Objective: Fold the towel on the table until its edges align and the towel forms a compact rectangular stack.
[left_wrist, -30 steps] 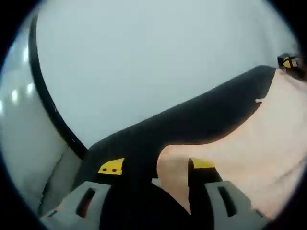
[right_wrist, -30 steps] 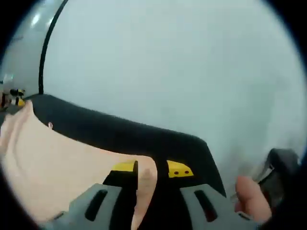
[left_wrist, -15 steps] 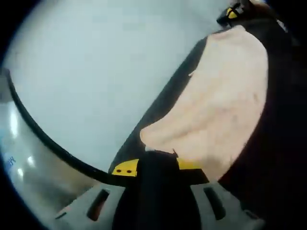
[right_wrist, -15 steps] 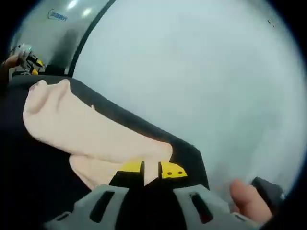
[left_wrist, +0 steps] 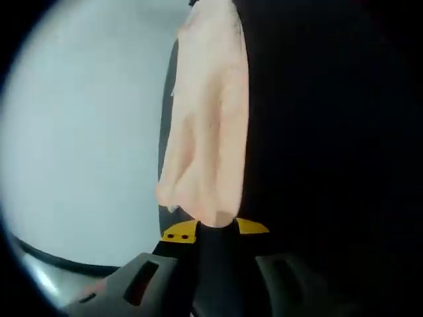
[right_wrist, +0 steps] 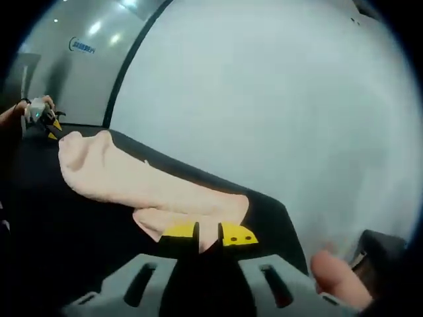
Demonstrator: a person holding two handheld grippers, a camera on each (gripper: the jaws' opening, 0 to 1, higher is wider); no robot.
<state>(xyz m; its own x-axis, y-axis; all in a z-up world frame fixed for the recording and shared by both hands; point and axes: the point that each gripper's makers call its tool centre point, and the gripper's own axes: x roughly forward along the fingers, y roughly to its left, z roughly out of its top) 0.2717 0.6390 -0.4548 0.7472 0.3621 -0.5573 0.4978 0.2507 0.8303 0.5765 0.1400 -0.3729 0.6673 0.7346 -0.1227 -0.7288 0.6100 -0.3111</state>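
Right claw (right_wrist: 208,232): jaws together, clamped on one near corner of the towel (right_wrist: 132,181). Left claw (left_wrist: 215,228): jaws together, clamped on the other. Towel: peach, lifted over the black desk (right_wrist: 59,231), long axis running away from both claws toward the desk's far edge. Farther left, another person's hand (right_wrist: 30,109) holds a gripper.
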